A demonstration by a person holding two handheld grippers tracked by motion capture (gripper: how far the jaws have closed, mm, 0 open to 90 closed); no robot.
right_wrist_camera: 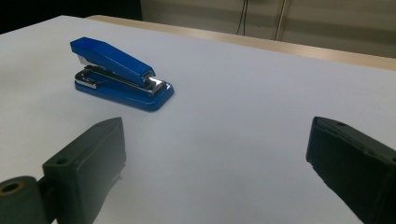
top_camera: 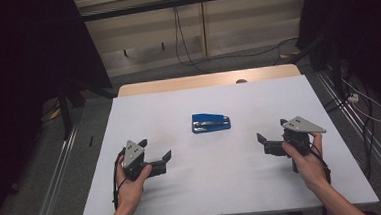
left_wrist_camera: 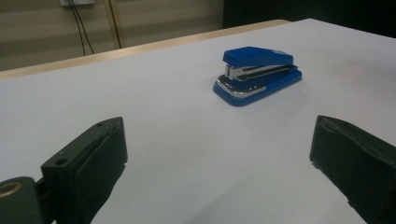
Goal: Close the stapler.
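A blue stapler point(top_camera: 210, 122) lies flat near the middle of the white table point(top_camera: 223, 185). My left gripper point(top_camera: 156, 148) rests low at the front left, open and empty, its jaws pointing toward the stapler from a short distance. My right gripper point(top_camera: 271, 130) sits at the front right, also open and empty, aimed at the stapler from the other side. In the left gripper view the stapler point(left_wrist_camera: 257, 74) lies ahead and to the right of the wide-apart jaws of the left gripper point(left_wrist_camera: 219, 135). In the right gripper view the stapler point(right_wrist_camera: 119, 74) lies ahead and to the left of the right gripper point(right_wrist_camera: 215, 130).
A wooden strip point(top_camera: 207, 80) runs along the table's far edge. Metal rails point(top_camera: 58, 185) flank the table on the floor, with cables point(top_camera: 364, 112) at the right and behind. Dark curtains hang at both sides.
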